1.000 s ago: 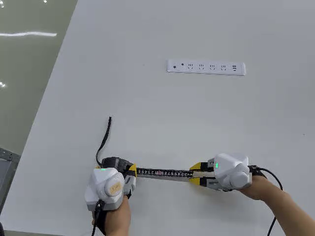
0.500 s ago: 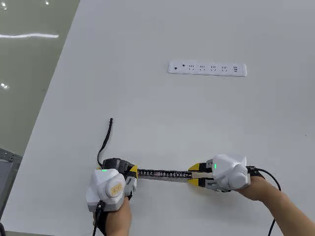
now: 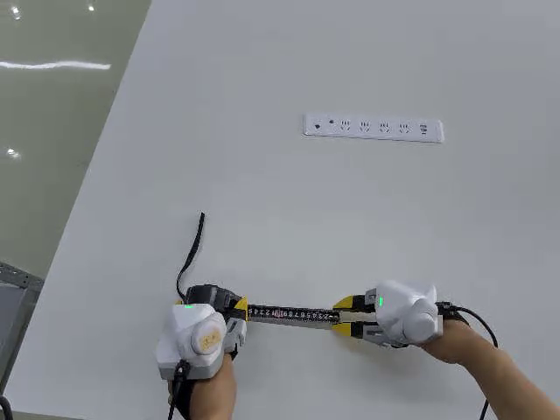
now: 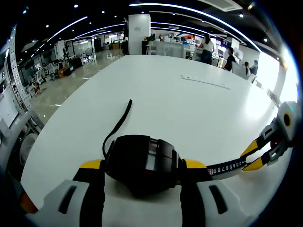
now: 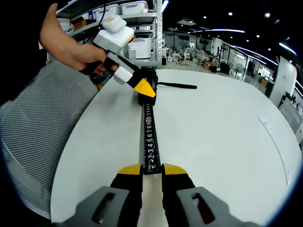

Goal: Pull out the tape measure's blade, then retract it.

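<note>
- Head view: white counter carries everything. The power strip lies at 12 o'clock, well apart from the work.
- Black tape measure sits at 7 o'clock on the counter, its case clamped between the jaws of the left hand-held gripper. Its strap trails toward 12.
- Its blade is partly out, long axis 9-to-3, running from the case to the right hand-held gripper, whose jaws are pinched on the blade tip.
- Judgement: the right one is nearer the blade end, so more pull goes toward 3 o'clock and retraction back toward 9.
</note>
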The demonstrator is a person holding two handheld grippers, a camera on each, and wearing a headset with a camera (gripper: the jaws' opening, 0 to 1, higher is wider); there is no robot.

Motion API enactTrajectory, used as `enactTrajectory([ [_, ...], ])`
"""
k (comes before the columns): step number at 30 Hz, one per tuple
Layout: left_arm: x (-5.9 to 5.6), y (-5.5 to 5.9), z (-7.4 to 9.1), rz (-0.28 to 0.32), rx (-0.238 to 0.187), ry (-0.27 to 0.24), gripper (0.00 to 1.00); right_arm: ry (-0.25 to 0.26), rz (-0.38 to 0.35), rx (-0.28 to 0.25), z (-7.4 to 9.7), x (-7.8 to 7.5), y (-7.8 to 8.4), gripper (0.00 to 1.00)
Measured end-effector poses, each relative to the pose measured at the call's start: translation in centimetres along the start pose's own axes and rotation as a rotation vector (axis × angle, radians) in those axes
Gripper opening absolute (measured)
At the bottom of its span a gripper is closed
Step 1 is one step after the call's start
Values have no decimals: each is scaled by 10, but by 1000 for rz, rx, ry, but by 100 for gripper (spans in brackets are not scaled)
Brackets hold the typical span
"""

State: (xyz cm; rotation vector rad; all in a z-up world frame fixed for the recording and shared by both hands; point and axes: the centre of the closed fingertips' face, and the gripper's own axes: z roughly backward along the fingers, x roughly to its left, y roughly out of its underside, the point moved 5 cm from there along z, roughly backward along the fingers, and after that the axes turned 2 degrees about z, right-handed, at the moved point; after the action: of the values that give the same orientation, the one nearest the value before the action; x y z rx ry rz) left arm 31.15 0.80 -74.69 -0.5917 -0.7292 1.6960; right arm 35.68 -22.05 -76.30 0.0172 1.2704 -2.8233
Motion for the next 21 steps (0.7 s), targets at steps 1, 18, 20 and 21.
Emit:
enactTrajectory([
  [1,0,0,0,0,0,0,62,0,1,-1,0,0,-1,14],
  [18,0,1,1,-3,2,1,62,-6,4,-6,-5,3,-11,14],
  [20,0,1,1,-4,2,1,62,-6,4,-6,-5,3,-11,14],
  [21,0,1,1,-5,2,1,62,-6,5,-6,-5,3,-11,14],
])
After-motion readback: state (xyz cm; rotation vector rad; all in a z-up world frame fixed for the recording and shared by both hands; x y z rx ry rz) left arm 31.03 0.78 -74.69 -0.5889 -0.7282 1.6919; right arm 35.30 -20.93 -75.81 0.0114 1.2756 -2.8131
